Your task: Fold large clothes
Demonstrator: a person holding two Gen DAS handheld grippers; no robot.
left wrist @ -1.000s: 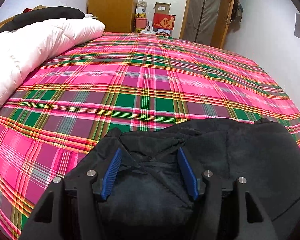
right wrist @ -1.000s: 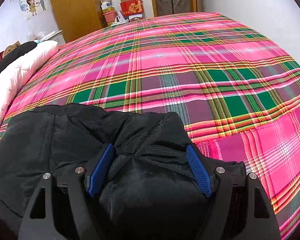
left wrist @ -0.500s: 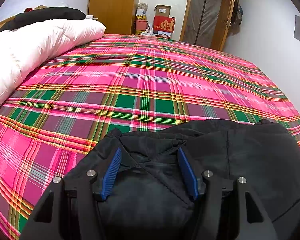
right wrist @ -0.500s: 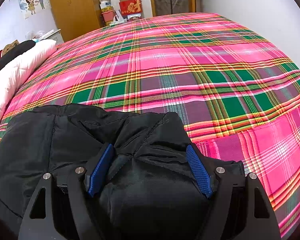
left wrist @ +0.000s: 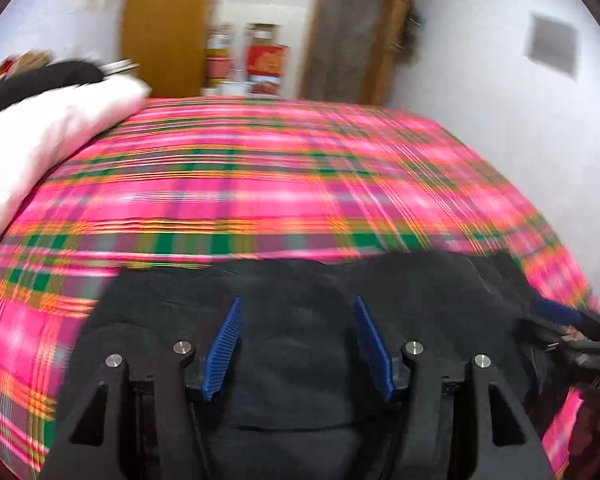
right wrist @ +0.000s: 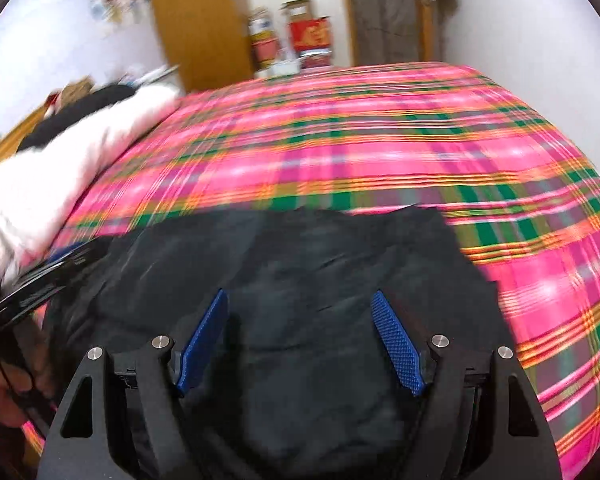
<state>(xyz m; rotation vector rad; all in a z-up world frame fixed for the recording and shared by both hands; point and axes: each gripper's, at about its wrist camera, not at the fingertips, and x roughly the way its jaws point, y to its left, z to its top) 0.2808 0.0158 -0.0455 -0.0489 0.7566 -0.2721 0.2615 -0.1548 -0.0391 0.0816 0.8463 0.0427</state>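
A black padded jacket (left wrist: 300, 280) lies folded on the near part of the bed, and it fills the lower half of the right wrist view (right wrist: 300, 248) too. My left gripper (left wrist: 297, 300) hovers over its near edge, open, blue pads apart and the cloth lying smooth beneath them. Over the same jacket, further right, my right gripper (right wrist: 299, 293) is also open and pinches no fabric. Each camera catches the other tool at its side: the right gripper (left wrist: 572, 340) and the left gripper (right wrist: 40, 280), held by a hand (right wrist: 0, 392). Both views are motion-blurred.
The pink and green plaid bedspread (left wrist: 280, 184) stretches away beyond the jacket. A white duvet (left wrist: 40, 136) with a dark garment (left wrist: 40, 80) on it lies along the left side. A wooden wardrobe (left wrist: 164, 28), stacked boxes (left wrist: 264, 60) and a door (left wrist: 352, 32) stand at the far wall.
Both grippers have lifted and pulled back from the jacket. The bunched folds between the pads are gone and the cloth lies flat. More of the far wall shows.
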